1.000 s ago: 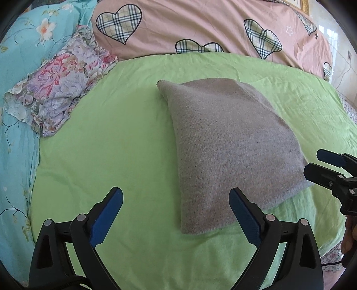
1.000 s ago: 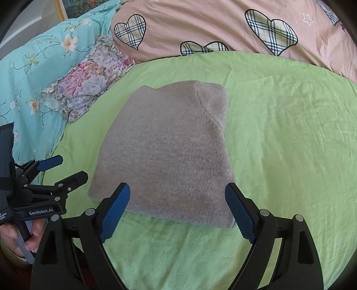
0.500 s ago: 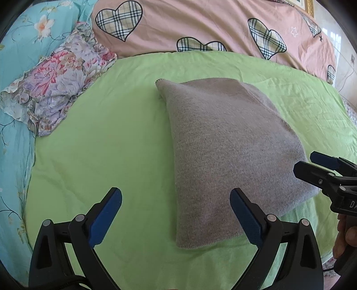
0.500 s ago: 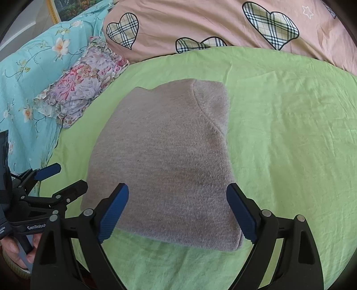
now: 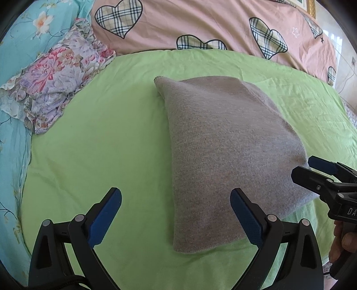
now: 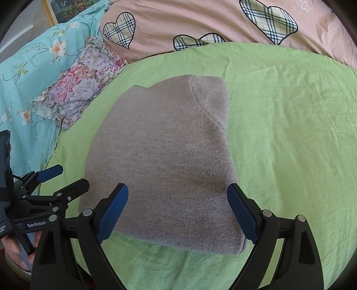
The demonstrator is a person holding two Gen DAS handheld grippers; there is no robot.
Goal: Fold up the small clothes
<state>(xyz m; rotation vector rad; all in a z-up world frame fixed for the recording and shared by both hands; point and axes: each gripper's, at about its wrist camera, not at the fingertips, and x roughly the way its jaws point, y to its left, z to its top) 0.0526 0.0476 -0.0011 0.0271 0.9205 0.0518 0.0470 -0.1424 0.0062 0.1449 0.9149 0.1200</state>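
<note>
Grey knit garment, already folded, flat on the green bed sheet.
Soft, light, limp knit; best pinched at its near corners, judging by thickness. Left gripper and right gripper hover, fingers spread wide, empty.

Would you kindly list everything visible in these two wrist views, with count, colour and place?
Folded grey knitted garment: one, grey, lying flat on the green sheet's middle.
Light green bed sheet: one, green, under the garment.
Pink quilt with plaid hearts: one, pink, beyond the sheet's far edge.
Floral frilled cloth: one, purple-pink, at the sheet's far left edge.
Turquoise flowered bedding: one, turquoise, far left.
Framed picture: partly seen, top-left corner.
Left hand-held gripper: one, black with blue pads, open, above the garment's near left corner.
Right hand-held gripper: one, same colours, open, over the garment's near edge.
</note>
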